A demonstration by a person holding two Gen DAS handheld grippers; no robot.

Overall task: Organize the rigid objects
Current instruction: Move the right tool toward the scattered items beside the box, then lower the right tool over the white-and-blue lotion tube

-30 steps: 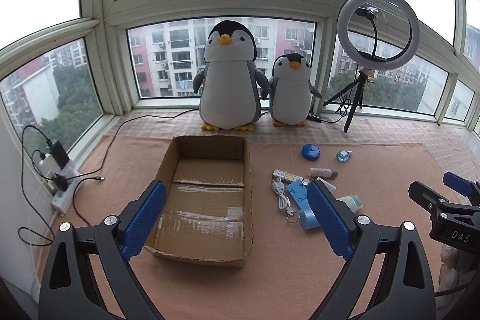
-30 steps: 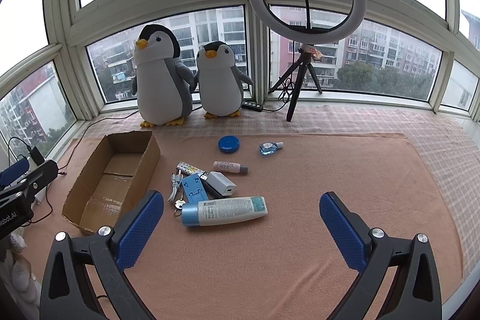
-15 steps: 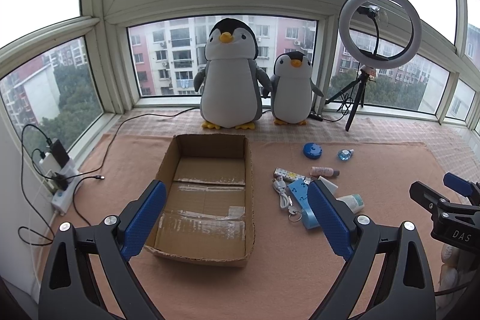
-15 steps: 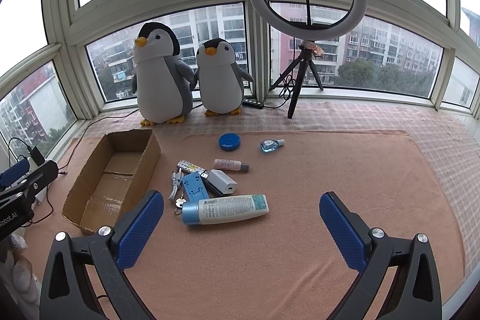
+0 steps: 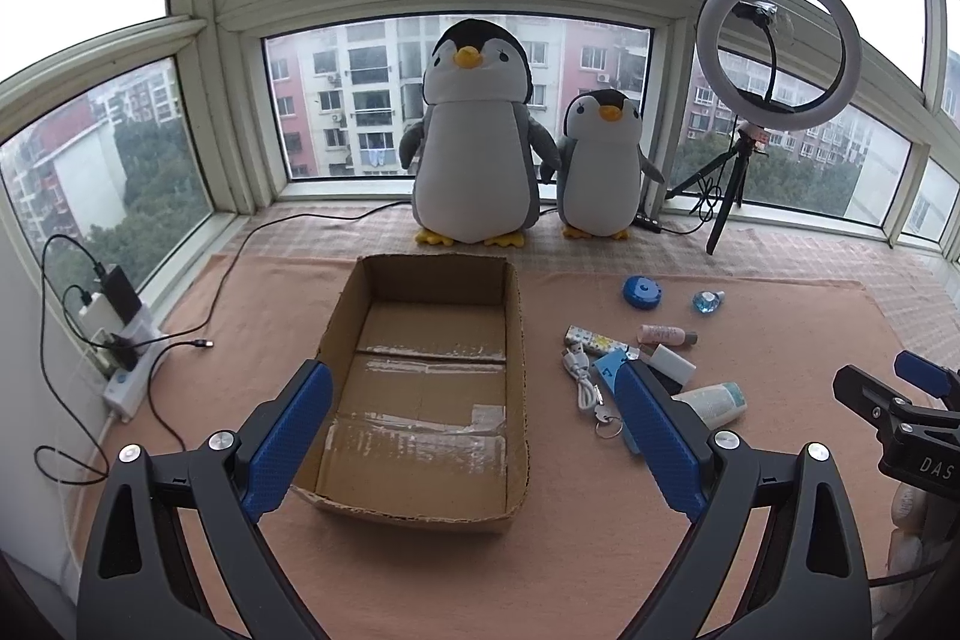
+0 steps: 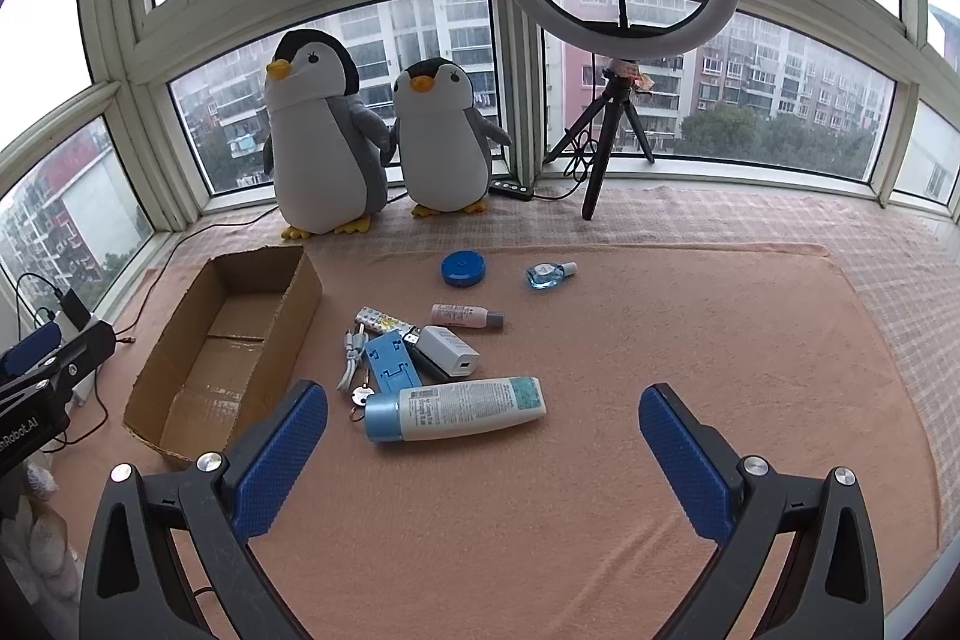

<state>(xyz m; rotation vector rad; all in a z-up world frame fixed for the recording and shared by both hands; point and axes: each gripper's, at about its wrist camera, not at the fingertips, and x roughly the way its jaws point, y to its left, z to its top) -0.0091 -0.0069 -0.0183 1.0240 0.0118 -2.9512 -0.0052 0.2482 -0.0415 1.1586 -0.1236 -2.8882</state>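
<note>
risk check: crowded pile beside an empty box

both tools are spread wide and hold nothing. the left gripper (image 5: 474,418) hangs over the cardboard box (image 5: 516,340); the right gripper (image 6: 483,439) hangs above the lotion bottle (image 6: 456,407).

likely failures — the bottle is round and lies on its side, so it could roll or squirt out of a closing grip. it touches the blue holder (image 6: 390,361) and sits just beside the keys (image 6: 360,396), which a finger could drag along.

the box is open-topped, empty, with ragged edges, on the peach mat (image 6: 660,328), left of the pile.
</note>
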